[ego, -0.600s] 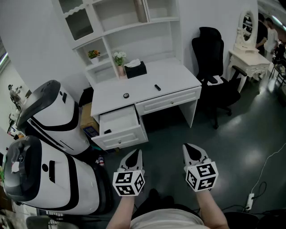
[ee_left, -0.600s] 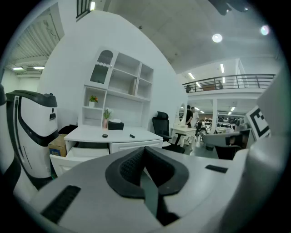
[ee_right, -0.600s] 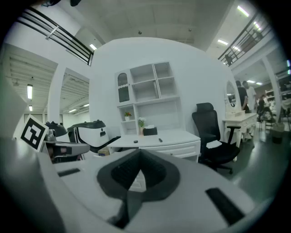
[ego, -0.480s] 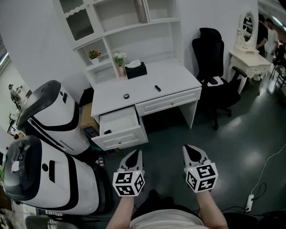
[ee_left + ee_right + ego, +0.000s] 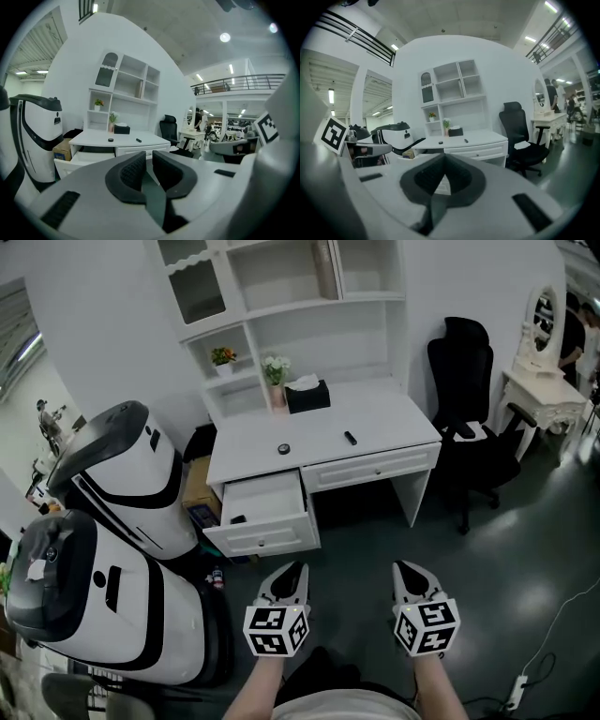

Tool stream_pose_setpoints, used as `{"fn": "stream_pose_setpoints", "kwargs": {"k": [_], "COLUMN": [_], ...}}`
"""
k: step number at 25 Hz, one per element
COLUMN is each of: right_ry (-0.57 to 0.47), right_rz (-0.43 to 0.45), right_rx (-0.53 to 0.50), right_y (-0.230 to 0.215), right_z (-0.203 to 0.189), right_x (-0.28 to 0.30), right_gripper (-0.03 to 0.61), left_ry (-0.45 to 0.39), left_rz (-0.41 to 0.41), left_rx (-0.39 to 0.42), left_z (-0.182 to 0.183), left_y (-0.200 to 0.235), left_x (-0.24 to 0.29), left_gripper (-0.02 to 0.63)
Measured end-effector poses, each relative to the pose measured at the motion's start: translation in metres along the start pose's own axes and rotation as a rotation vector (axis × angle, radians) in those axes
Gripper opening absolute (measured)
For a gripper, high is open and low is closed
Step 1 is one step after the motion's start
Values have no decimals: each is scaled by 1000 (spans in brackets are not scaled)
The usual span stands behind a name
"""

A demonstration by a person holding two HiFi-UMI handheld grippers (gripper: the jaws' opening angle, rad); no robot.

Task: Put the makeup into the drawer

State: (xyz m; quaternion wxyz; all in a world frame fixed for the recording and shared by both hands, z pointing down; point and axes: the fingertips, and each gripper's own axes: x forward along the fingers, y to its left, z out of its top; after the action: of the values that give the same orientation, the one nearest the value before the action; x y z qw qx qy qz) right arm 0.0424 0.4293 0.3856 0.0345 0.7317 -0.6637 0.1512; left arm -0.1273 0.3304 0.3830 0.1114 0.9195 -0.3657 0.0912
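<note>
A white desk (image 5: pixel 375 418) stands ahead of me, its left drawer (image 5: pixel 267 505) pulled open with a small dark item (image 5: pixel 237 519) inside. On the desktop lie a small round black makeup compact (image 5: pixel 283 449) and a short black makeup stick (image 5: pixel 350 438). Both are far beyond the grippers. My left gripper (image 5: pixel 292 570) is held low over the floor, shut with nothing in it. The right gripper (image 5: pixel 405 568) is beside it, also shut with nothing held. The left gripper view shows its jaws (image 5: pixel 149 154) nearly touching; in the right gripper view the tips (image 5: pixel 443 157) meet.
Two large white-and-black machines (image 5: pixel 122 474) (image 5: pixel 103 606) stand at the left. A black office chair (image 5: pixel 473 418) sits right of the desk, with a white vanity table (image 5: pixel 544 381) beyond. A black tissue box (image 5: pixel 308 396) and flower pots are at the desk's back. A cardboard box (image 5: pixel 199 488) is left of the drawer.
The head view has shifted, so the desk and shelves sit further right and lower in the picture. Both grippers stay side by side in front of me, shut and holding nothing.
</note>
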Motion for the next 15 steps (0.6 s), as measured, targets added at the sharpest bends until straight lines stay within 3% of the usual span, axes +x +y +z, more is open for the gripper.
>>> {"fn": "stream_pose_setpoints", "kwargs": {"k": [15], "right_ry": [34], "right_rz": [32], "right_rx": [59], "right_y": [-8], "right_z": [-3], "right_x": [41], "right_gripper": [2], "left_ry": [25], "left_rz": [76], "left_rx": [-26], "left_z": [0], "left_y": [37], "left_x": [26], "left_gripper": [140]}}
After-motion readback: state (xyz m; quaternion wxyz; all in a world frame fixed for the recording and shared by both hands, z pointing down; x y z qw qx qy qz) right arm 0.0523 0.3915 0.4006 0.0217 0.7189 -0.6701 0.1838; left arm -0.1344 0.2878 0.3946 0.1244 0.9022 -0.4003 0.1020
